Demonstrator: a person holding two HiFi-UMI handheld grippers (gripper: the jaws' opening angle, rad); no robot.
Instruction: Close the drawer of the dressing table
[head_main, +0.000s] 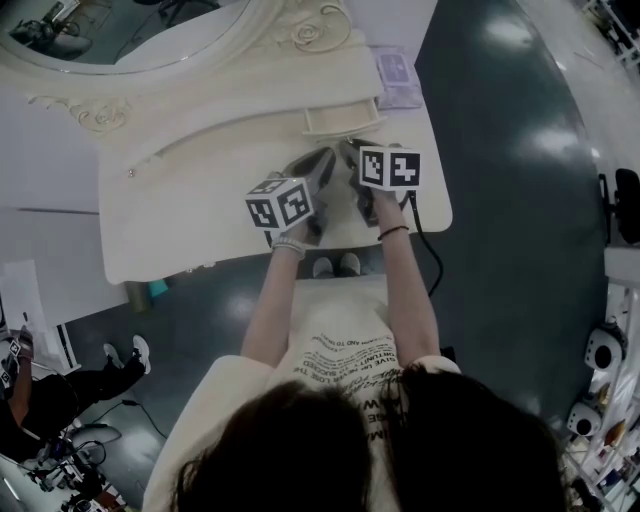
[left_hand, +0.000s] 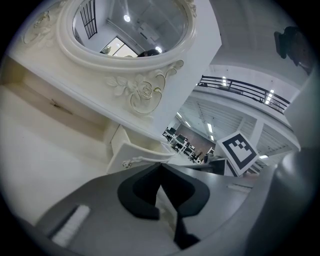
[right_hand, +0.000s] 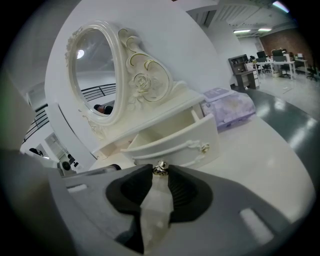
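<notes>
The cream dressing table (head_main: 180, 200) carries a small drawer (head_main: 340, 118) that stands pulled out from the shelf under the oval mirror (head_main: 120, 30). Both grippers rest on the tabletop just in front of it. My left gripper (head_main: 322, 163) has its tips together with nothing between them; in its own view the drawer front (left_hand: 134, 156) lies right beyond the left gripper (left_hand: 161, 169). My right gripper (right_hand: 160, 170) pinches a small metal ring (right_hand: 160, 168) at its tips, close before the drawer front (right_hand: 175, 145) with its gold knob (right_hand: 204, 147).
A lilac box (head_main: 397, 78) sits on the table to the right of the drawer, also in the right gripper view as the lilac box (right_hand: 227, 106). The table's front edge (head_main: 250, 262) runs just behind the grippers. Another person (head_main: 40, 395) sits on the floor at lower left.
</notes>
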